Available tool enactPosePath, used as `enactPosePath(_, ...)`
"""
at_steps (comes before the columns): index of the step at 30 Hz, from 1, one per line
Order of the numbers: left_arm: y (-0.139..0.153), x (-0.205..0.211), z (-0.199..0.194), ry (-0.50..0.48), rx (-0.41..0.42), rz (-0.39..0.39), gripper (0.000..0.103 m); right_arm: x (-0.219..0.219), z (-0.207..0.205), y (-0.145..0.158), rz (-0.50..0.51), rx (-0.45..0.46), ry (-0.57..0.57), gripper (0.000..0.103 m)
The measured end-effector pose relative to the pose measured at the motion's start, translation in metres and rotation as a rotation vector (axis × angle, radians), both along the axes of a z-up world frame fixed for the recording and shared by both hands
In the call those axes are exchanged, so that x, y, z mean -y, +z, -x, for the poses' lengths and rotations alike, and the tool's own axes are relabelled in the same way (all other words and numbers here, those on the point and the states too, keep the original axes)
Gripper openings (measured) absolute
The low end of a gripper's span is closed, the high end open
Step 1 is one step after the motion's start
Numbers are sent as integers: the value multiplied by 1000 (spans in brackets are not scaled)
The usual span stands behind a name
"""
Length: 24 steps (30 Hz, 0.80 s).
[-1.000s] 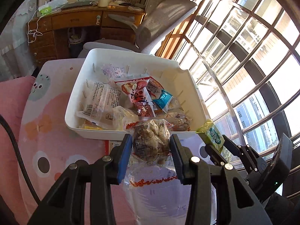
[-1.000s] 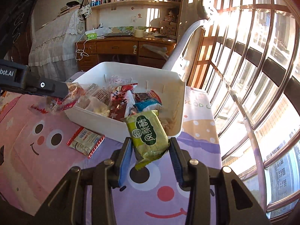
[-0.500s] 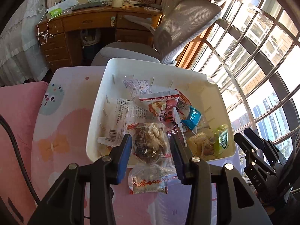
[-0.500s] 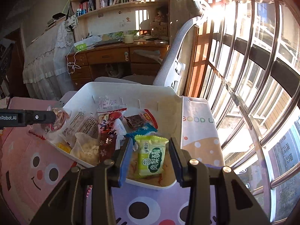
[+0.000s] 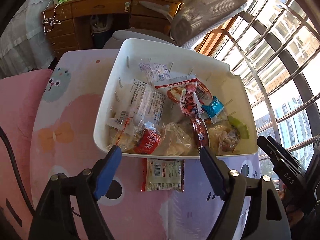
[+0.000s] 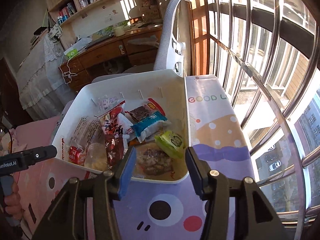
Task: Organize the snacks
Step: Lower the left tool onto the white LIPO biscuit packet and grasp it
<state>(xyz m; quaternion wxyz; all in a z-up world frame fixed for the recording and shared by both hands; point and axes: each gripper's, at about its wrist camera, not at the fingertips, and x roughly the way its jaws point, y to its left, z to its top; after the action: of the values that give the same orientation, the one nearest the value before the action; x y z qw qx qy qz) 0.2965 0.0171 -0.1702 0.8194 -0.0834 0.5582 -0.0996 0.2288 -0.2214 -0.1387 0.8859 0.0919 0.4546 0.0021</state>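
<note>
A white bin [image 5: 176, 48] holds several snack packets. My left gripper [image 5: 159, 153] hovers over the bin's near rim, its jaws opening with nothing between the pads. Just beyond it a clear packet with a red label [image 5: 147, 141] lies loose in the bin. A red-and-white packet [image 5: 163, 175] lies on the table in front of the bin. My right gripper [image 6: 160, 155] is over the bin's [image 6: 140, 80] near right corner, jaws opening. A green packet [image 6: 171, 143] lies free in the bin ahead of it.
The table wears a pink and lilac cartoon cloth [image 5: 66, 124]. A window with metal bars [image 6: 270, 70] runs along the right. Behind the bin stand a grey office chair [image 5: 202, 16] and a wooden desk [image 5: 104, 6]. A hand [image 6: 10, 200] holds the left gripper [image 6: 36, 157].
Both grippers came over the bin and spread their jaws. The left one let go of the clear packet, the right one let go of the green packet; both packets now lie in the bin.
</note>
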Motion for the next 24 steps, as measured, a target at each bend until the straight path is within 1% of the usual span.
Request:
enactPosePath(4, -19, 2, 14, -25, -52, 4, 81, 13, 10, -3, -23, -44, -70, 55)
enactPosePath(7, -38, 6, 23, -45, -109, 4, 82, 22, 18, -8, -25, -78, -114, 57)
enactPosePath(10, -57, 13, 27, -63, -154, -16, 82, 30, 26, -15, -31, -121, -142, 57)
enactPosePath(12, -67, 16, 28, -69, -168, -25, 82, 34, 32, -19, -25, -149, -160, 57)
enactPosePath(17, -85, 23, 27, -72, -194, -14, 82, 41, 46, -29, -22, -214, -191, 59)
enactPosePath(24, -100, 37, 19, -80, -210, -39, 84, 41, 65, -45, -40, -298, -207, 60)
